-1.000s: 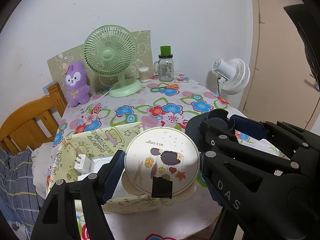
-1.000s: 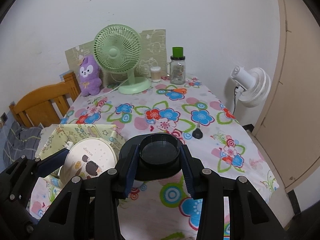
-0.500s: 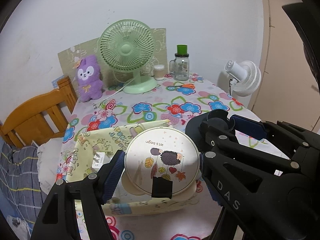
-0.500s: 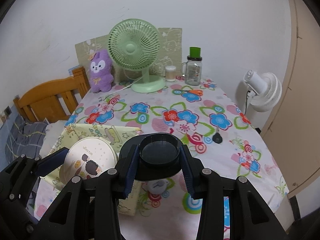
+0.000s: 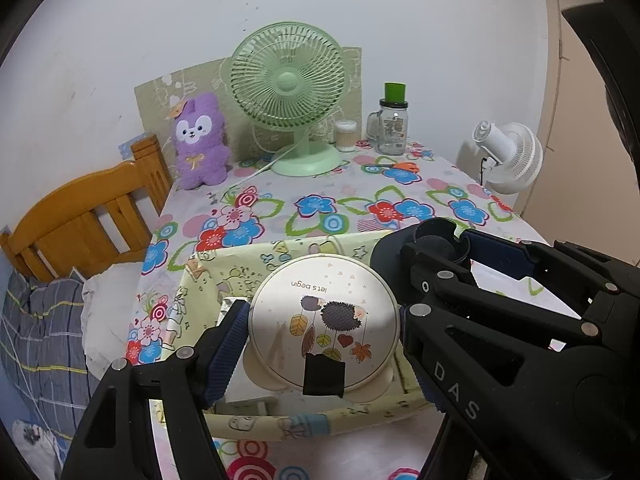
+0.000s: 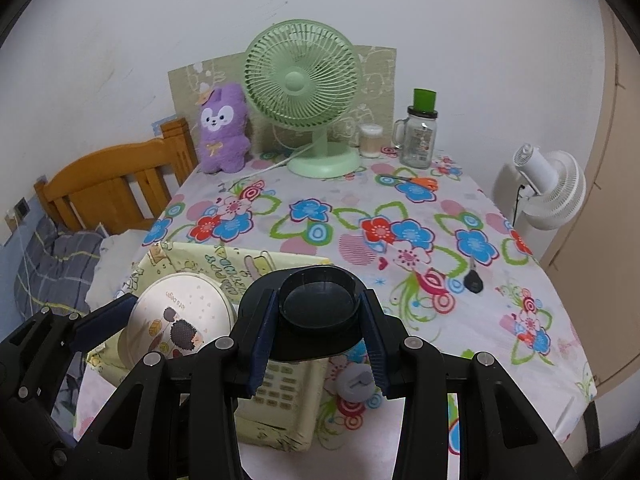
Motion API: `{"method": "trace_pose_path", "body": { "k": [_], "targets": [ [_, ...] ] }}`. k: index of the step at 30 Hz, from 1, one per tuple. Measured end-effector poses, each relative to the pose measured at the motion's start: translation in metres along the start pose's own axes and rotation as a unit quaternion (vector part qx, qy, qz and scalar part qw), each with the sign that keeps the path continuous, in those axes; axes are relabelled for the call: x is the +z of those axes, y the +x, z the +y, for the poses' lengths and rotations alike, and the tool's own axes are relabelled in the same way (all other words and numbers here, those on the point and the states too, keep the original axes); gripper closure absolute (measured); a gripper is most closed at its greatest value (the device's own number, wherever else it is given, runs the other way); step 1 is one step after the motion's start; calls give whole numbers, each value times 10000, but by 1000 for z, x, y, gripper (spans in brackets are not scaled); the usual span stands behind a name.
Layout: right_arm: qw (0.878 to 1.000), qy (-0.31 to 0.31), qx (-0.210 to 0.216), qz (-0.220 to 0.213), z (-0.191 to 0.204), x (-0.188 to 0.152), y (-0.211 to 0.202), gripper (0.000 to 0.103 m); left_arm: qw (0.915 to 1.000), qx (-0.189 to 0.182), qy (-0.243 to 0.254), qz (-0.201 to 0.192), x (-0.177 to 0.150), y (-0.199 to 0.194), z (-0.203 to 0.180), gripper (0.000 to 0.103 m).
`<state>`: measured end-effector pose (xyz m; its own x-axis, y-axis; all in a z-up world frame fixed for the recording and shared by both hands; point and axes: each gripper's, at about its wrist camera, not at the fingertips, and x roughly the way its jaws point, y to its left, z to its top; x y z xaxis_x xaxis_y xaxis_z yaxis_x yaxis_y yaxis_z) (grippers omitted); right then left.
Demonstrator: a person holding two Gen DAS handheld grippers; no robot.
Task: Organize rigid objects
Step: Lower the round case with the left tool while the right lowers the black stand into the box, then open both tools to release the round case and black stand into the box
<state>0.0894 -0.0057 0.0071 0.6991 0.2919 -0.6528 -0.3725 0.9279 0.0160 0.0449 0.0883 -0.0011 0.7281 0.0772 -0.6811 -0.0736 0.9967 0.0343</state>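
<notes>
left gripper (image 5: 322, 334): clamped on the round cream tin with hedgehog print (image 5: 323, 325), blue pads tight on both sides; black tape patch on the tin's near edge.
right gripper (image 6: 318, 330): clamped on the black round plastic cup-shaped piece with wide flange (image 6: 318, 306), pads on its flanks.
landmark: pale yellow cartoon-print fabric storage box (image 5: 208, 276), near-left part of the floral-cloth table (image 6: 400, 216).
tin: held above the box opening.
black piece: held above the box's right edge, just right of the tin.
box contents: white items, partly hidden.
grey round disc (image 6: 355, 383): on the cloth just right of the box.
black key (image 6: 473, 278): well right of the box.
green desk fan (image 6: 302, 92): far behind the box, at the wall.
</notes>
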Motion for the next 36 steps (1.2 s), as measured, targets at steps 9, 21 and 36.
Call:
{"method": "trace_pose_path", "body": {
  "k": [9,21,36],
  "targets": [
    [9997,-112,128,166,19,3,21,59,9997,102,-152,166,-3,17,22,26],
    [9986,-311,176,391,34,0,43,58,9984,172,-295,447,-9,42,40,26],
    [9970,-368,137,663,37,-7,66,58,9965,200,-286,763,-15,62,44,16]
  ]
}}
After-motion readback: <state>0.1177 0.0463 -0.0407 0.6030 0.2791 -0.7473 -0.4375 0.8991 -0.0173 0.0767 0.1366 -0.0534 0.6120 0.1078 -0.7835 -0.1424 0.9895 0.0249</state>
